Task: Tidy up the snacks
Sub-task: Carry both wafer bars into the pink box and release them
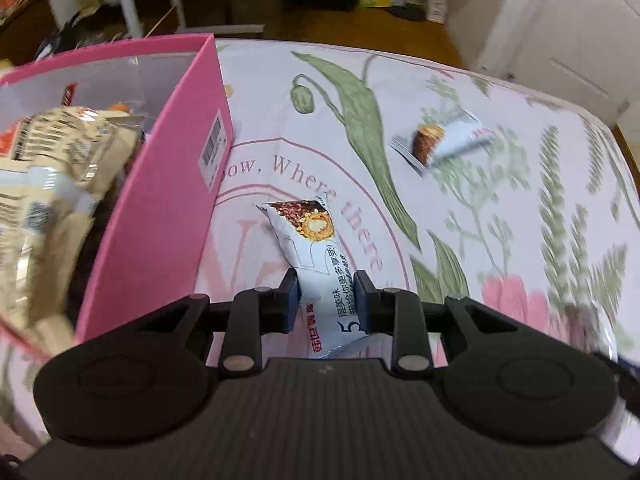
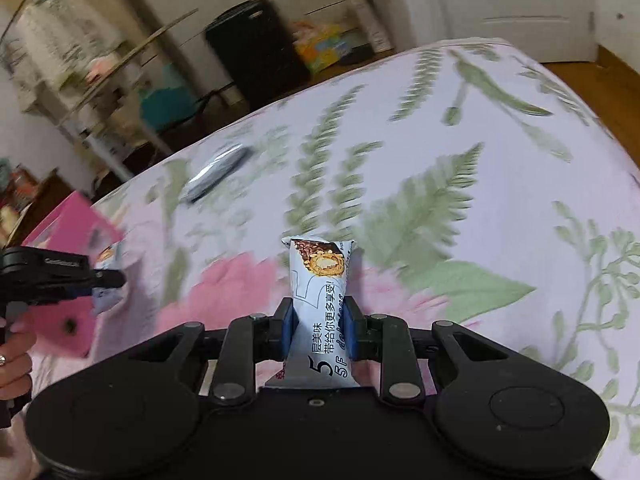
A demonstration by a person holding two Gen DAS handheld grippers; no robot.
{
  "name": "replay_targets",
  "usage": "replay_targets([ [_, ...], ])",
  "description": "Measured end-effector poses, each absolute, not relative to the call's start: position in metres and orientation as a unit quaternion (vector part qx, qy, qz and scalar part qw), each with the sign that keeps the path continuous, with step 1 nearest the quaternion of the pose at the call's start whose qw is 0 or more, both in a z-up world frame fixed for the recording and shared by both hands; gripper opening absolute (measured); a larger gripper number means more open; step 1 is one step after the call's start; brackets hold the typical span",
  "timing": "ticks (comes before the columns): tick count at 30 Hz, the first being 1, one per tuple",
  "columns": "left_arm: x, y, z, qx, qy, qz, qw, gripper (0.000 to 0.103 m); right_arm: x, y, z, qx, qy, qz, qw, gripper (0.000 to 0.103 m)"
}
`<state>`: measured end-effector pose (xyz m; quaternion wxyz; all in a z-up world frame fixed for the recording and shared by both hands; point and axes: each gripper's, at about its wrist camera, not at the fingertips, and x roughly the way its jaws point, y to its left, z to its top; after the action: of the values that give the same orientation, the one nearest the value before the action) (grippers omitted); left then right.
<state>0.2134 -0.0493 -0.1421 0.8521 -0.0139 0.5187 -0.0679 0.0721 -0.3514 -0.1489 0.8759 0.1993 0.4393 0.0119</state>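
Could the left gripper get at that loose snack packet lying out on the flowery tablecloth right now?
Probably not yet. The left gripper is already shut on a snack bar. The way to the loose packet on the tablecloth looks free, though.

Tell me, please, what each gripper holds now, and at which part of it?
Left gripper: a snack bar, gripped across its lower half. Right gripper: another snack bar, gripped across its middle.

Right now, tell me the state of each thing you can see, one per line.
Left gripper: shut on a snack bar.
Right gripper: shut on a second snack bar.
Pink box: open, holding snack packets.
Loose snack: lying on the floral tablecloth.
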Motion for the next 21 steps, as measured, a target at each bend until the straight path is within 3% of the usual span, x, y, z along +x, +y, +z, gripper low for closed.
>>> replay_targets([
  [9,0.15,-0.027,-0.083,0.049,0.491,-0.11,0.863,0.028,0.065,-0.298,-0.106,0.199,0.461,0.108,0.858,0.029],
  [21,0.12,0.041,-0.018,0.04,0.446,-0.132,0.884,0.028,0.097,-0.209,-0.056,0.181,0.455,0.217,0.844,0.029],
])
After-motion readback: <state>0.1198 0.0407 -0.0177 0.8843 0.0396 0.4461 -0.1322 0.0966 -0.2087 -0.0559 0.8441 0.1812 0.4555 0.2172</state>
